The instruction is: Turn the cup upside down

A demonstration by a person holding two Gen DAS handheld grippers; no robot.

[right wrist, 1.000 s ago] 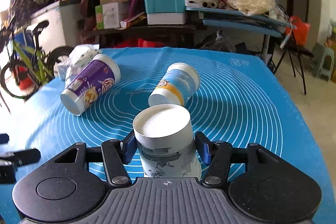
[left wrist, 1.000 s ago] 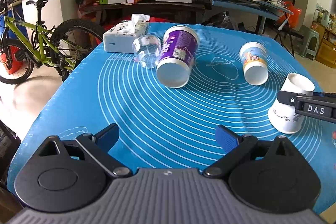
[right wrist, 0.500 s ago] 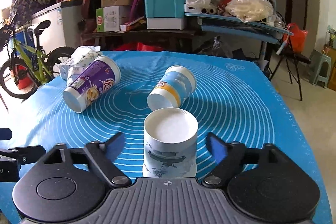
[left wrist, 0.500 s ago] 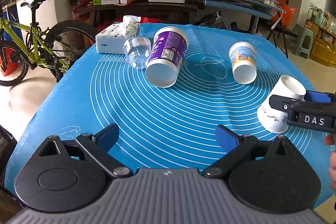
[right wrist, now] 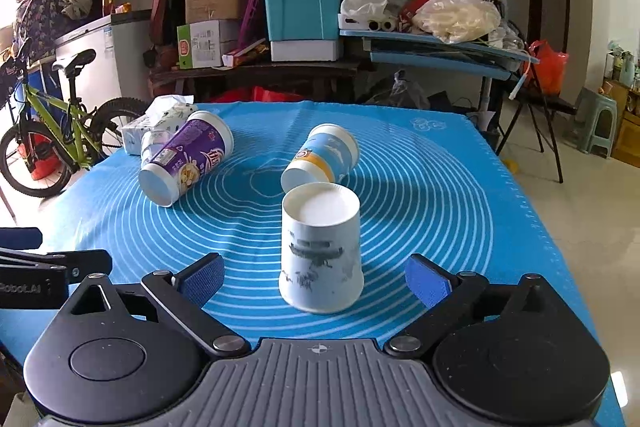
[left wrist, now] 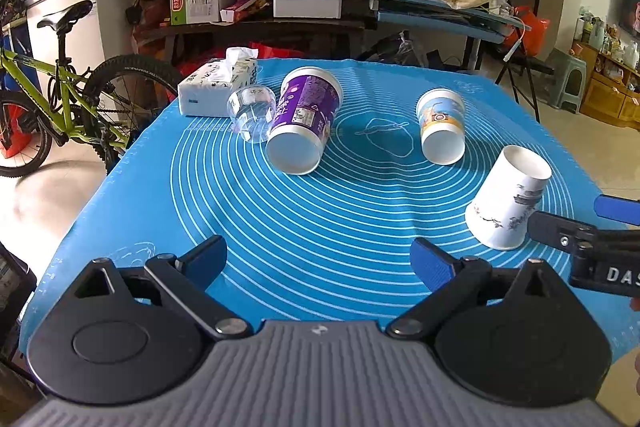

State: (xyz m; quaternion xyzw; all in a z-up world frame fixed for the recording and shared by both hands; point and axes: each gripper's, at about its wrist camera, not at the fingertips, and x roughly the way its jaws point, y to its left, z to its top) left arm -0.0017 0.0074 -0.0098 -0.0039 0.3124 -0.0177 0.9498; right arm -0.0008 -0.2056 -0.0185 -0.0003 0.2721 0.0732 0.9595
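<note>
The left gripper (left wrist: 318,261) is hovering with jaws spread over the blue mat (left wrist: 360,227); the white cup (left wrist: 510,197) is standing inverted at the right.

A blue mat (right wrist: 440,195) is showing white rings; the white cup (right wrist: 321,251) is wearing grey ink scenery, its neighbour (right wrist: 188,157) purple, another (right wrist: 322,163) pale blue and orange.

The counter's blue ringed mat (right wrist: 432,195) carries a white cup (right wrist: 320,251) standing mouth-down, a purple cup (right wrist: 186,157), a blue-and-orange cup (right wrist: 320,157) and a clear cup (left wrist: 252,111) on their sides, plus a tissue pack (left wrist: 216,89).
</note>
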